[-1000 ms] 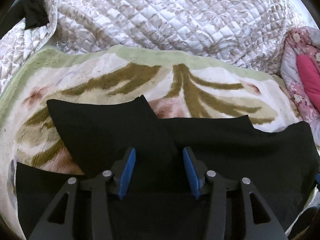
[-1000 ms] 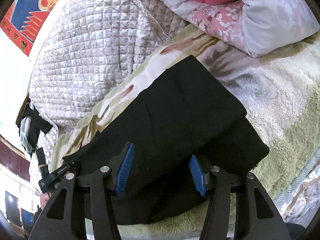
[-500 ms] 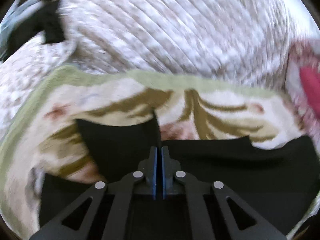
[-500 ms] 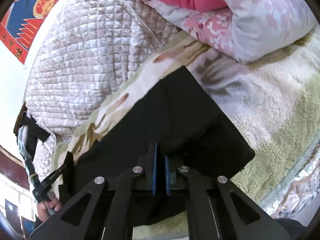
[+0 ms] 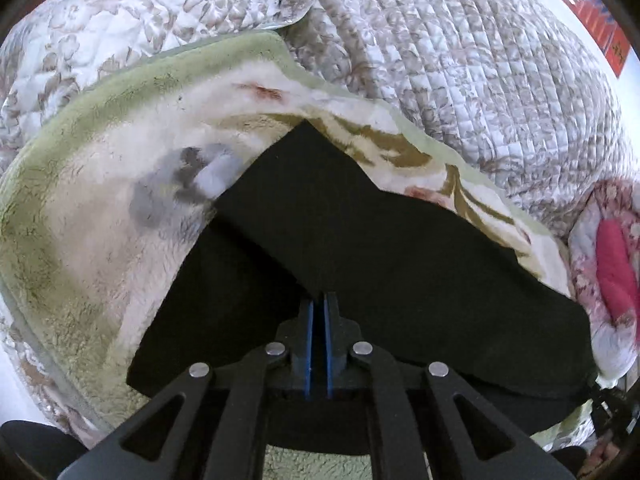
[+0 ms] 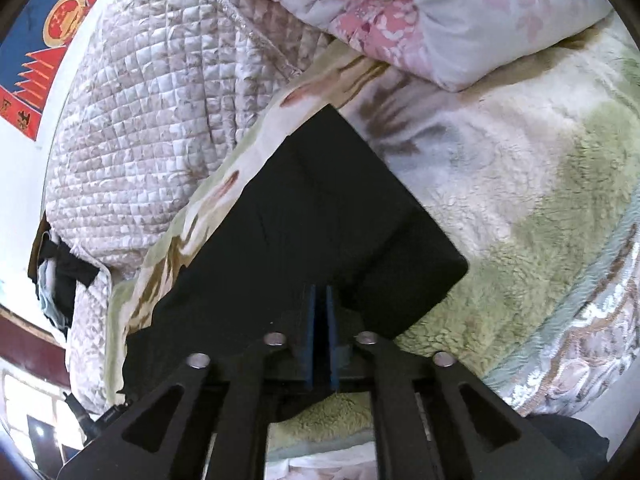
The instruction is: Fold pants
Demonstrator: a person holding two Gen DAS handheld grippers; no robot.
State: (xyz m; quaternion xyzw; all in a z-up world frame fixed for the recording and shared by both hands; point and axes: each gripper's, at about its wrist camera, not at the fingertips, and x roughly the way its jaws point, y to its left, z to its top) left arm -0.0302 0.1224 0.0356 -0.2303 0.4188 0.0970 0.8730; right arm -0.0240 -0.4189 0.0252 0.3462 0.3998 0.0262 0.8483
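pants: black soft-knit pants, part-folded, frame centre, lying on the blanket.
handling: prob light, floppy, no stiffness; take hems or edges, both ends together.
L claw: left gripper pinched shut on a fabric fold.
R claw: right gripper jaws opening, cloth between.
under: green-cream fleece blanket.
behind: grey quilted bedspread, upper frame.

I'm over a bed spread with a fluffy green-and-cream blanket. Beyond it a quilted floral bedspread is heaped up, with pink floral bedding beside it. A red-and-blue poster hangs on the white wall. Daylight is bright.
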